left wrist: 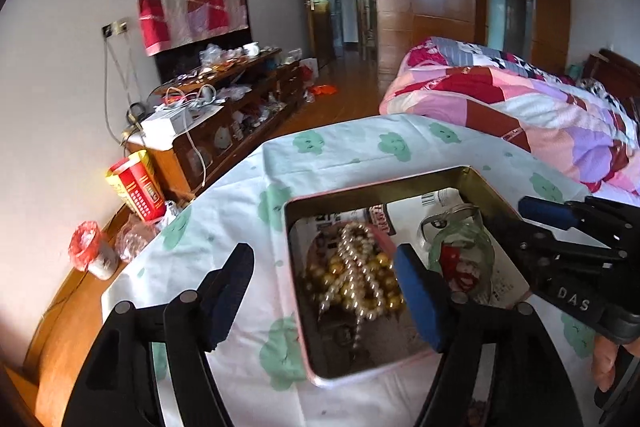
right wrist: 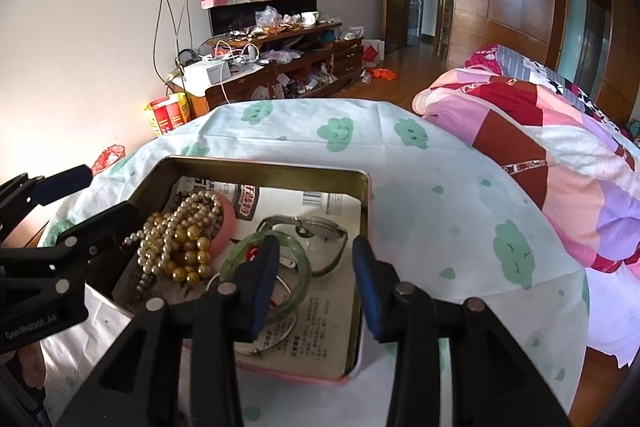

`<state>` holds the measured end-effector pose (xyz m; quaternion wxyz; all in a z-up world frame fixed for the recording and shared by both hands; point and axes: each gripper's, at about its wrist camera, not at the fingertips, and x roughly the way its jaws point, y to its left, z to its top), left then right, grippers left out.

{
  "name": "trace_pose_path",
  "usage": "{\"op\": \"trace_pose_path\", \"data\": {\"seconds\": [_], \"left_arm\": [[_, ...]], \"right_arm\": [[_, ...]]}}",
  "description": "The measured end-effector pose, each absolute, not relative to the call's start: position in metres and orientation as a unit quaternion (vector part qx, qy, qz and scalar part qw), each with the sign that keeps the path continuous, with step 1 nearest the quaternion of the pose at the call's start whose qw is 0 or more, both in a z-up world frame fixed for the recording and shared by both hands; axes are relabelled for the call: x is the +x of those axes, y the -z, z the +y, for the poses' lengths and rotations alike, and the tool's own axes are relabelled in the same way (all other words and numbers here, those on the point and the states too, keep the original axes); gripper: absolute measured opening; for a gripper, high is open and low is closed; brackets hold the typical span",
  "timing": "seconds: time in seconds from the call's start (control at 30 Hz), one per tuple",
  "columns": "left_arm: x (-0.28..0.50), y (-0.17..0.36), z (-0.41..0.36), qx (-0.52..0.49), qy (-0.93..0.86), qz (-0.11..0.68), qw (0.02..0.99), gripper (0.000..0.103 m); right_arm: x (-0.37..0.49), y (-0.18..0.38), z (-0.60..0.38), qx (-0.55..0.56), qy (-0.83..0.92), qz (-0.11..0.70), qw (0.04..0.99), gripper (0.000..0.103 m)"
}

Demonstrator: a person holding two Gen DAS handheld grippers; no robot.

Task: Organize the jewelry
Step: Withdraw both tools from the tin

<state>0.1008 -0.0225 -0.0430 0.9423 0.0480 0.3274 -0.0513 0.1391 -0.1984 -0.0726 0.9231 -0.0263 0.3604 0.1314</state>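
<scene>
Tin box [right wrist: 366,195] on bench: pearl strands [right wrist: 180,231] left, green bangle [right wrist: 306,277] right. Left claw [left wrist: 324,291] open, empty; right claw [right wrist: 316,287] open, straddling bangle's rim. Step: depositing. Next: withdraw clear.

Tin walls: the open rectangular metal tin [right wrist: 362,203] has upright sides, so entry is from above.
Tin floor: pearl and gold bead strands [right wrist: 180,239], green glass bangle [right wrist: 306,277] and wristwatch [right wrist: 320,227] crowd it.
Free room: cloud-print cloth surface [right wrist: 440,211] right of the tin.
Far side: patchwork quilt bed [right wrist: 560,155].
</scene>
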Motion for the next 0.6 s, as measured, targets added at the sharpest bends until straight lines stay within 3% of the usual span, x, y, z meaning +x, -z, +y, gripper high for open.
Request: {"op": "trace_pose_path", "data": {"seconds": [0.6], "left_arm": [[0.029,0.067,-0.024,0.051,0.063,0.368,0.926,0.073]], "right_arm": [[0.074,0.082,-0.21,-0.023,-0.096,0.373,0.923,0.052]]}}
